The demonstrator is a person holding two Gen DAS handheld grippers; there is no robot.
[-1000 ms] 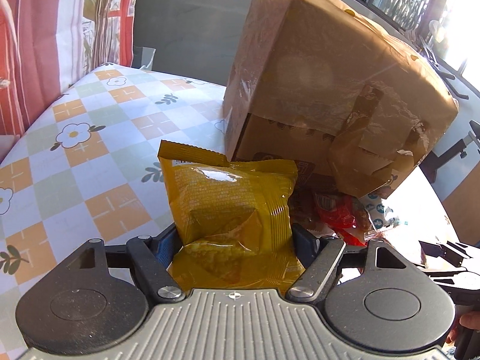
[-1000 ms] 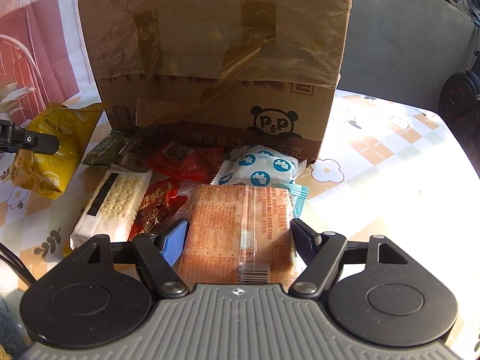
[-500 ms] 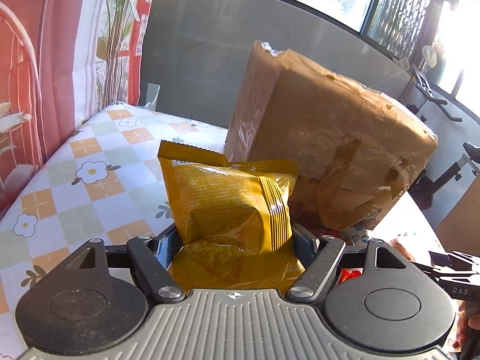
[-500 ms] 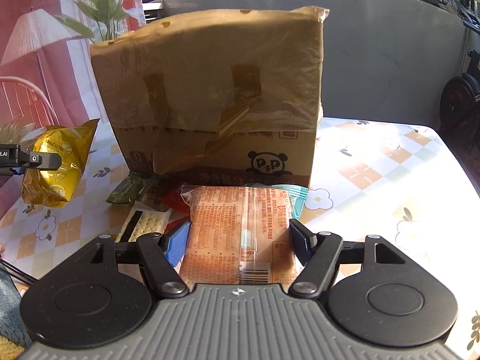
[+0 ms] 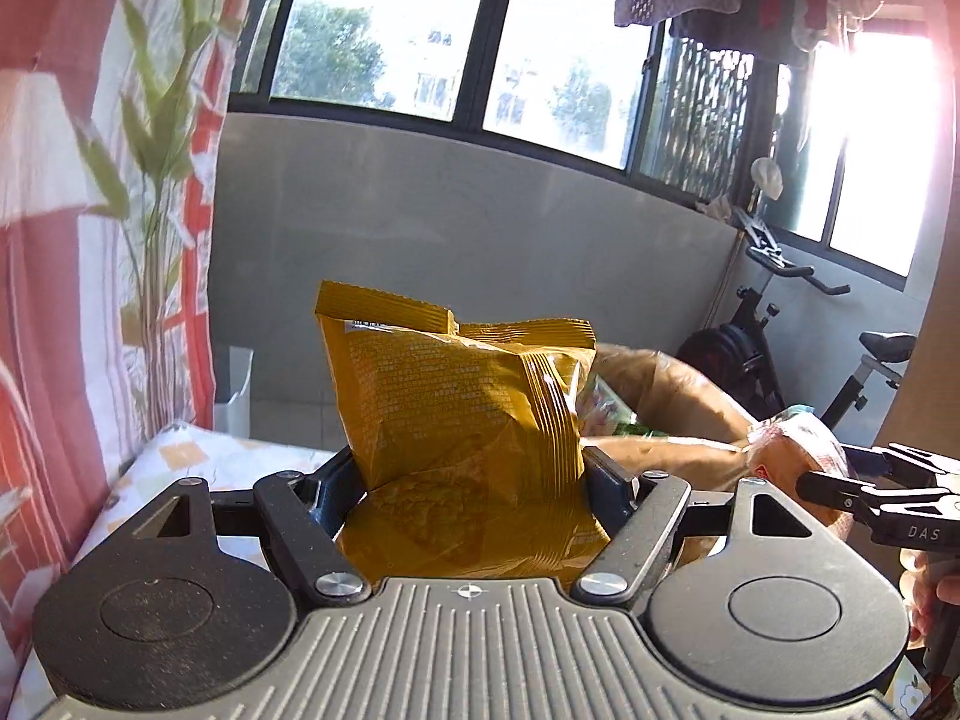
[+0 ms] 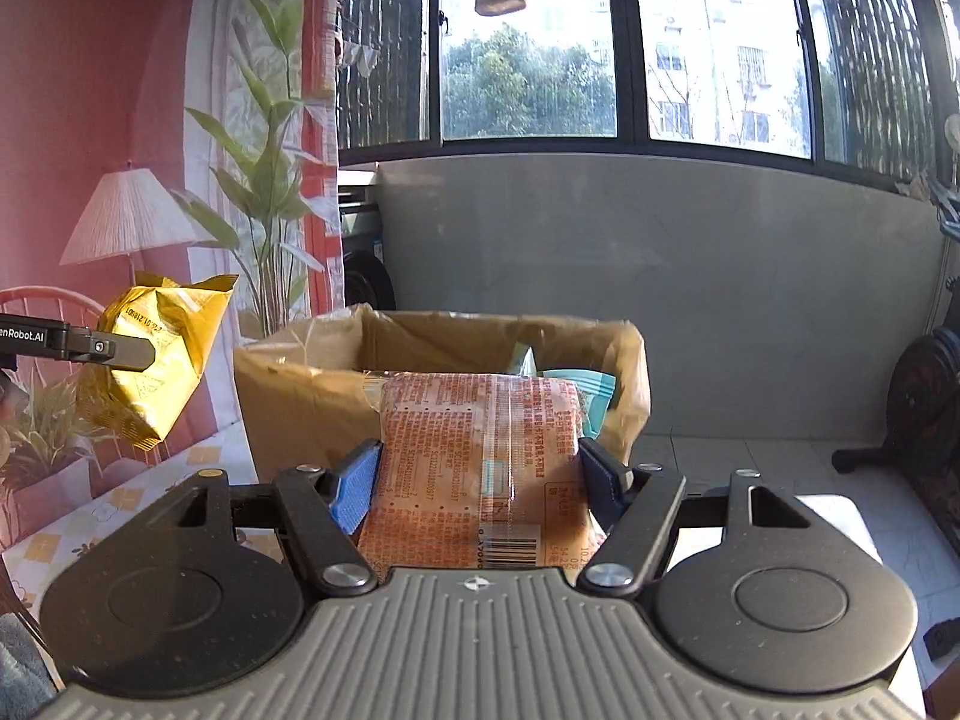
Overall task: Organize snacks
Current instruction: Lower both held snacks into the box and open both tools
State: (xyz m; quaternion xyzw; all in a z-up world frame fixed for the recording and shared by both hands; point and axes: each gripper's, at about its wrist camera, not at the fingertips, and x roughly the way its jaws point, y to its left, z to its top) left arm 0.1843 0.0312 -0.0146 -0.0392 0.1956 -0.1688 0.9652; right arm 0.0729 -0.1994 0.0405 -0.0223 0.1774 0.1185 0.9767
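Note:
My left gripper (image 5: 474, 480) is shut on a yellow snack bag (image 5: 462, 414) and holds it high, level with the rim of the open cardboard box (image 5: 672, 420). The same bag (image 6: 153, 360) shows at the left of the right wrist view, left of the box. My right gripper (image 6: 480, 480) is shut on an orange cracker packet (image 6: 480, 450) and holds it just in front of the box (image 6: 300, 396), near rim height. The packet (image 5: 798, 450) shows at the right of the left wrist view. Several snack packs (image 6: 576, 390) lie inside the box.
The box stands on a table with a checked flower cloth (image 6: 120, 498). A red curtain with plant print (image 5: 90, 240) hangs on the left. A grey low wall (image 6: 660, 252) with windows lies behind. An exercise bike (image 5: 780, 330) stands at the right.
Both grippers have risen with their packs from table level to the height of the box rim. The box opening and its contents have come into view.

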